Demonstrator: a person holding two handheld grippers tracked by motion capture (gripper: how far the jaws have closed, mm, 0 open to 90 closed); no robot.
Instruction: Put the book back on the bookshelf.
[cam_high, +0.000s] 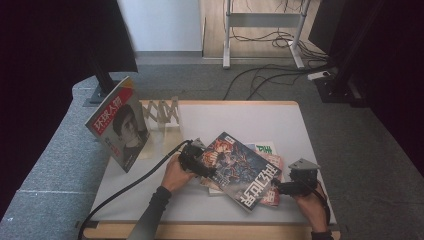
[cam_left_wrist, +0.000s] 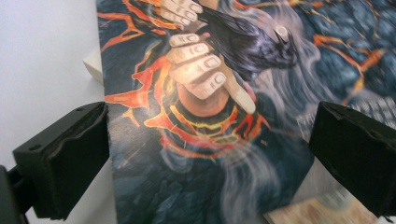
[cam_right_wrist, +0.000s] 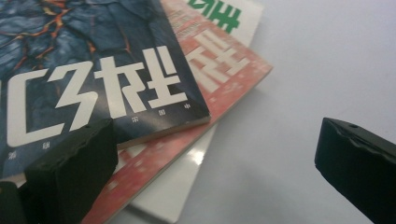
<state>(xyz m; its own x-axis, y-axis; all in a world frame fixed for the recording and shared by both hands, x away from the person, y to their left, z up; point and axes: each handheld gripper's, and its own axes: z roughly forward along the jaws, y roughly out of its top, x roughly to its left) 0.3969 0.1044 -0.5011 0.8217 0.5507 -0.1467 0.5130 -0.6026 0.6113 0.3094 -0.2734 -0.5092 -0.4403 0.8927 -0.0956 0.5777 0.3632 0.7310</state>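
Grey carpet surrounds a white-topped table (cam_high: 280, 125) with a pale wooden edge, and cables trail across the floor beyond it. Near the table's front lies a small stack of magazines: a dark magazine (cam_high: 239, 170) on top, glossy, with fiery orange cracks and bold white characters, skewed over a red magazine (cam_right_wrist: 219, 79) and a white one with green lettering (cam_right_wrist: 224, 14). All three are thin and flat, with soft paper covers.

At the stack's left end the left gripper (cam_high: 196, 162) reaches the dark magazine's near-left corner; its black, rough-edged pads stand spread, one over bare table, the other over the cover, with the magazine's edge between them. Whether a pad touches the paper is unclear.

Just right of the stack the right gripper (cam_high: 290, 187) sits low, jaws wide apart, one pad close against the stack's corner, the other over bare table.

Far left, another magazine with a red masthead (cam_high: 117, 122) leans tilted against a wooden zigzag rack (cam_high: 162, 112).
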